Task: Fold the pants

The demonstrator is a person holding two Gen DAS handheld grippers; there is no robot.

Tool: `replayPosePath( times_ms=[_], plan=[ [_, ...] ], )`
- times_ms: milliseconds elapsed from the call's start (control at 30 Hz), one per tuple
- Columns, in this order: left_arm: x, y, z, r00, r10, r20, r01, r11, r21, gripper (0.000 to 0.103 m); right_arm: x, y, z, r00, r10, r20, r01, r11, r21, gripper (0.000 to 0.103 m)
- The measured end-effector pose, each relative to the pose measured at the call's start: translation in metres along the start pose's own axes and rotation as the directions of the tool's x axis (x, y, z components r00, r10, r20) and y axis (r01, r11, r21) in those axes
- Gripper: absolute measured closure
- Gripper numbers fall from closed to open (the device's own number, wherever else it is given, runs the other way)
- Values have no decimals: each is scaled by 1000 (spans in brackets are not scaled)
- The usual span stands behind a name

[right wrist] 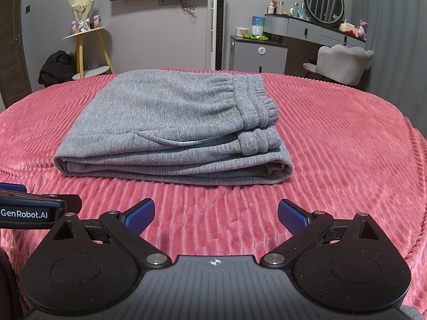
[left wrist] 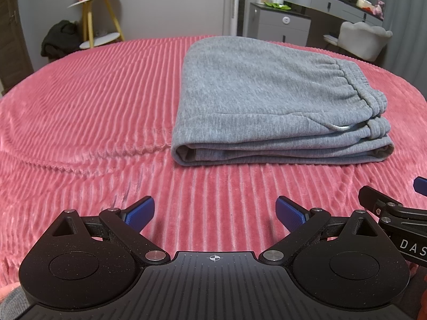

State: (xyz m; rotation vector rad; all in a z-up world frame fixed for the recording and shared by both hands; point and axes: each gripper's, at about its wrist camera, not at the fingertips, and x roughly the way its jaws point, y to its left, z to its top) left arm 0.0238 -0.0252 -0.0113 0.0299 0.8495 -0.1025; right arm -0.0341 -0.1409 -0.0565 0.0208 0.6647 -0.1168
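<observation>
From the left wrist view, you are holding the left gripper low over the pink ribbed bedspread with its blue fingers spread wide and gripping nothing. The grey sweatpants are lying on the bedspread as a folded stack, apart from the fingers, with the elastic waistband sitting on the stack's right side. The right gripper is showing at the stack's near right. The fold looks finished to me, so the main risk is you going back in: a finger catching the loose pocket edge could be dragging the top layer off the stack.

From the right wrist view, you are holding the right gripper near the stack's front edge, its fingers also wide and empty, clear of the cloth. The stack's layers are sitting a little uneven at the waistband end, where the gathered band is bulging. Any nudge there, or a tug on the plush bedspread under it, could be tipping that thick end over and undoing the fold.
</observation>
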Motion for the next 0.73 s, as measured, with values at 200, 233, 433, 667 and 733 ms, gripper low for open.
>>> replayPosePath(
  times_ms=[200, 233, 433, 667, 733],
  plan=[
    [0, 0, 0, 1000, -3, 1, 3, 1000, -4, 3, 0, 0, 0, 1000, 0, 0, 0, 1000, 1, 4],
    [0, 0, 0, 1000, -2, 1, 2, 1000, -4, 3, 0, 0, 0, 1000, 0, 1, 0, 1000, 1, 4],
    [0, 0, 0, 1000, -6, 0, 6, 1000, -6, 3, 0, 0, 0, 1000, 0, 1, 0, 1000, 0, 4],
    [-2, 0, -1, 1000, -12, 20, 12, 1000, -1, 3, 0, 0, 0, 1000, -1, 1, 1, 1000, 2, 4],
    [-1, 0, -1, 1000, -9, 13, 9, 1000, 5, 3, 0, 0, 0, 1000, -1, 1, 1, 1000, 1, 4]
  ],
)
